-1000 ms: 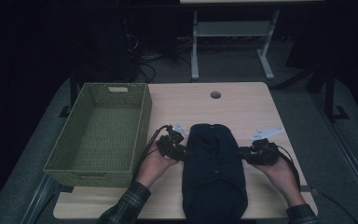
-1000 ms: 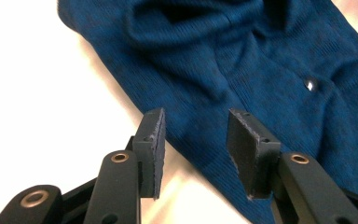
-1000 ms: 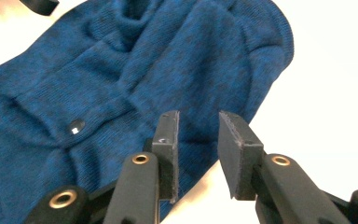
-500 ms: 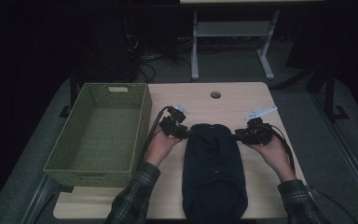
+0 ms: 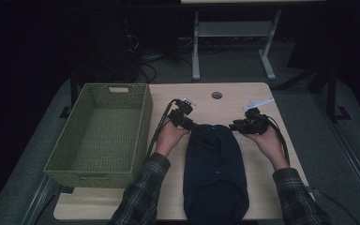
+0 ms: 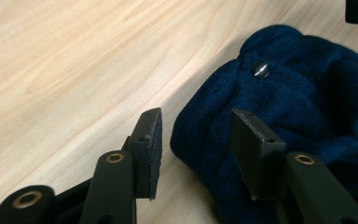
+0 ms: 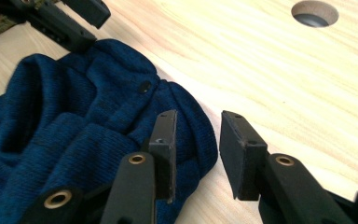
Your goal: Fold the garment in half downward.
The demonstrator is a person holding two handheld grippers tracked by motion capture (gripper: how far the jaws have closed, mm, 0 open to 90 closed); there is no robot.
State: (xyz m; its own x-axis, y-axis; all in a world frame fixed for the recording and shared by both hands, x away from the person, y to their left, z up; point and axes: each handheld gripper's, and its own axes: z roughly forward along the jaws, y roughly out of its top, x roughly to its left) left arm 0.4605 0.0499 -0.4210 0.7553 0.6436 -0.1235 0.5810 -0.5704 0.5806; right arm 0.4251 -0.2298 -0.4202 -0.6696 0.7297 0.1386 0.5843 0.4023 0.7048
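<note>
Left gripper point(image 6: 196, 140): I'm holding my jaws apart around the sweater point(image 6: 307, 121) edge.
Right gripper point(image 7: 196, 140): apart, edge unpinched.
Risk: knit slipping out if I'm lifting early.

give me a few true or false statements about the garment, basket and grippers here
1. The dark blue knit garment lies on the wooden table. True.
2. The green woven basket holds the garment. False: nothing shows inside it; the garment lies beside it.
3. The left gripper has an edge of the garment between its open fingers. True.
4. The right gripper is clamped on a metal snap. False: its fingers stand apart at the garment's edge, with the snap farther off.
5. The table has a round hole. True.
</note>
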